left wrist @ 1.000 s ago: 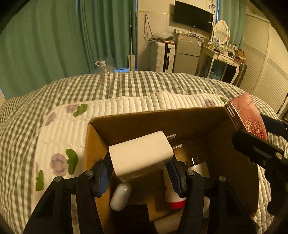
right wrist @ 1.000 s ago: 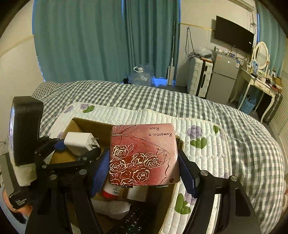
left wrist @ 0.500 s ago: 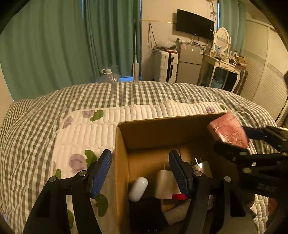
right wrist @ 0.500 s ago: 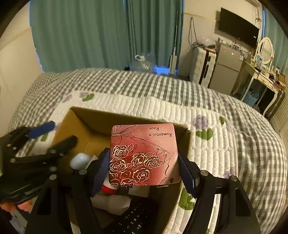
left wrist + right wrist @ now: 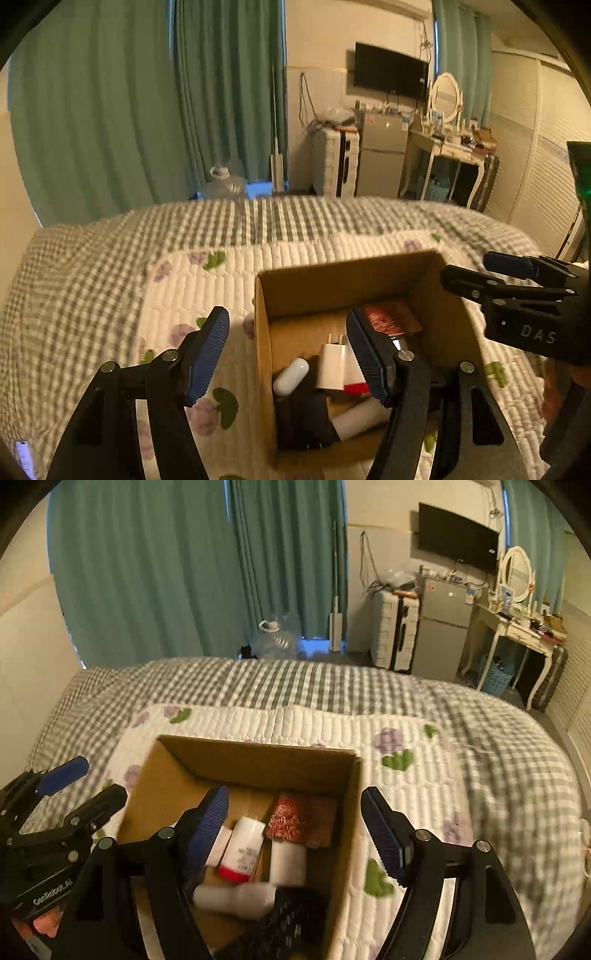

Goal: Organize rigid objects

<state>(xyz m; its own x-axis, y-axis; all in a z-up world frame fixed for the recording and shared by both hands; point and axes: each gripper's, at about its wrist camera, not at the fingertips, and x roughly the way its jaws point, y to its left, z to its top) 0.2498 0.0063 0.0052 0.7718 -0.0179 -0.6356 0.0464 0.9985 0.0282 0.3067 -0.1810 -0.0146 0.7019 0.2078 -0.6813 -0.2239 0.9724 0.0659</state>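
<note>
An open cardboard box [image 5: 264, 354] [image 5: 354, 812] sits on a quilted floral mat on the bed. Inside lie a red rose-patterned tin [image 5: 393, 315] [image 5: 303, 821], a white charger plug [image 5: 332, 363], a white oval case [image 5: 290, 376], white bottles with a red cap [image 5: 242, 849] and a black remote [image 5: 291, 912]. My left gripper [image 5: 291, 350] is open and empty above the box's left wall. My right gripper [image 5: 295, 830] is open and empty above the box; it also shows at the right of the left wrist view [image 5: 517, 291].
The mat [image 5: 417, 775] lies on a grey checked bedspread [image 5: 92, 266]. Behind the bed are green curtains, a water jug [image 5: 273, 638], a white suitcase, a small fridge [image 5: 439, 627] and a dressing table with a mirror.
My left gripper let the white charger drop into the box and my right gripper let the red tin drop in. Both grippers opened and pulled back and up from the box.
</note>
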